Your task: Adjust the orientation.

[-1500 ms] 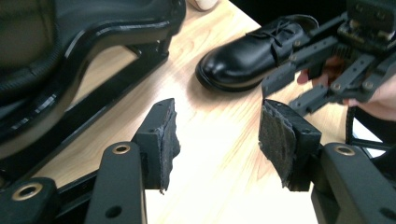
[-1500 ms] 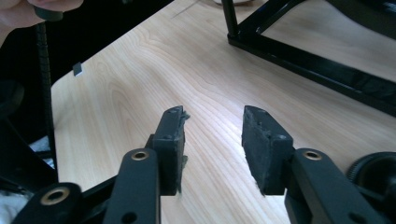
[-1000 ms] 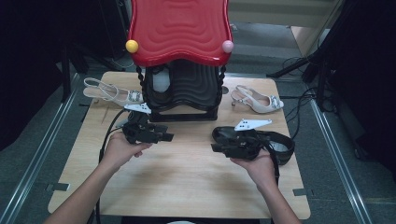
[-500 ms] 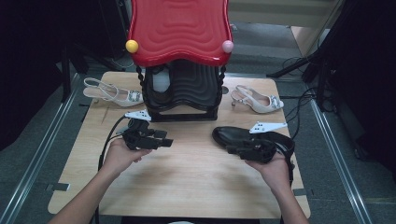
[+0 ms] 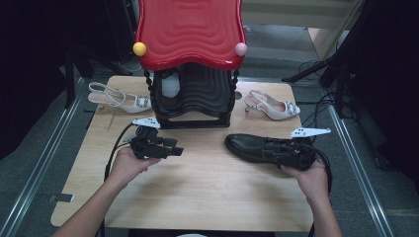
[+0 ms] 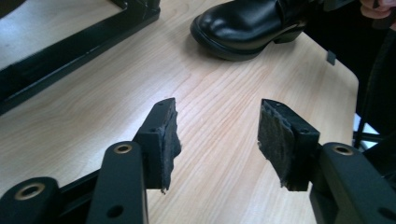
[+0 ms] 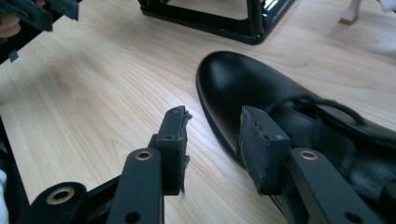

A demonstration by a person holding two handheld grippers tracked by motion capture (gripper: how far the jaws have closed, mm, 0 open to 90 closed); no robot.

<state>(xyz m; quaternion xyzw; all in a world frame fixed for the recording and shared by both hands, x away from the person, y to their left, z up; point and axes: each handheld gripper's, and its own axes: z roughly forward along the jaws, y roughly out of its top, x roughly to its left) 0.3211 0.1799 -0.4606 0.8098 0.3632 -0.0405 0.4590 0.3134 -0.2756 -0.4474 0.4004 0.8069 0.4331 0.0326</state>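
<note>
1. Since a second ago the right gripper (image 7: 210,149) has slid back toward the desk's right edge, the black shoe (image 5: 257,146) coming with it.
2. Its fingers (image 7: 259,144) stand apart, one pad inside the shoe's opening, one outside the wall — straddling, not pinching.
3. Left gripper (image 6: 217,140) hangs open over bare desk (image 5: 197,187).
4. Shoe lies on the desk's right side; glossy, probably slippery leather, fairly heavy — the stiffer collar looks the best hold.
</note>
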